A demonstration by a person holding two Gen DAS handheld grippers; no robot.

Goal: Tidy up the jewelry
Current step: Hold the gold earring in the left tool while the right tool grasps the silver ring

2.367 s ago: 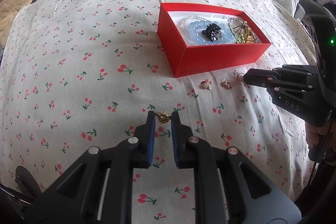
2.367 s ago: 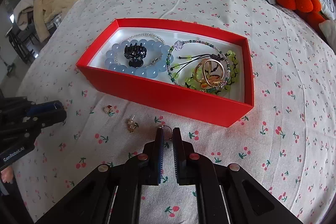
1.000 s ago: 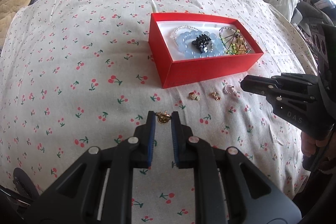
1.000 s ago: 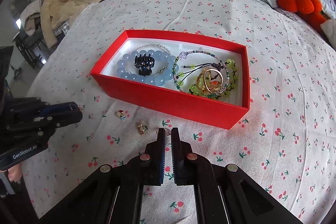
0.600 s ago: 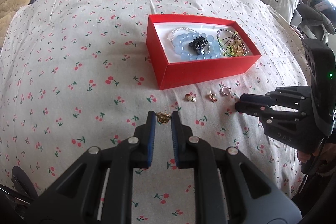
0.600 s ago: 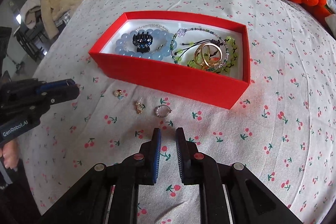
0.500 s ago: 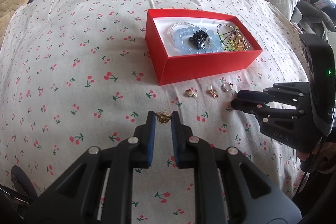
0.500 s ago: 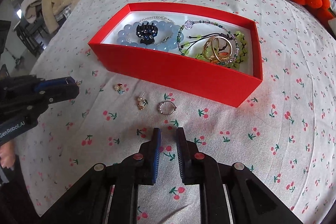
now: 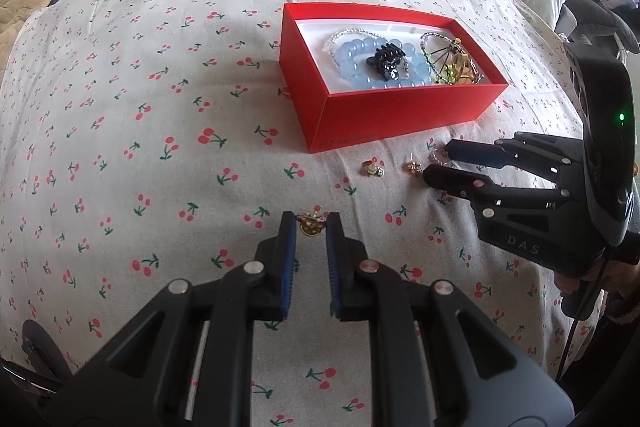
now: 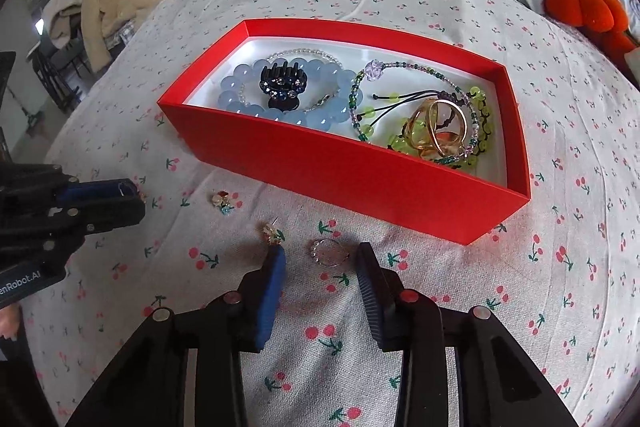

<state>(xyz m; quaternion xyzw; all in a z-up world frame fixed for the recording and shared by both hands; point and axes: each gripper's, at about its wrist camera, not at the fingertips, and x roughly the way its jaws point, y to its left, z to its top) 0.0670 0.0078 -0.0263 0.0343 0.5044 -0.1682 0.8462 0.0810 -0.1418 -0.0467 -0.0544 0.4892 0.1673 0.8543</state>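
Between the jaws of the left gripper [image 9: 311, 223] a small gold brooch [image 9: 311, 222] sits clamped. Right gripper [image 10: 320, 253], jaws spread wide, straddles a beaded ring [image 10: 329, 251] on the cherry-print bedsheet [image 10: 560, 267]; "DAS" marks its body, "GenRobot.AI", partly cut off, the left's. Two earrings [image 10: 224, 202] lie beside the red box [image 10: 352, 175] of bracelets.

My black plastic left gripper [image 9: 311, 227] has blue ribbed pads and silver screws; my black right gripper [image 10: 320, 259] matches, stamped "DAS".
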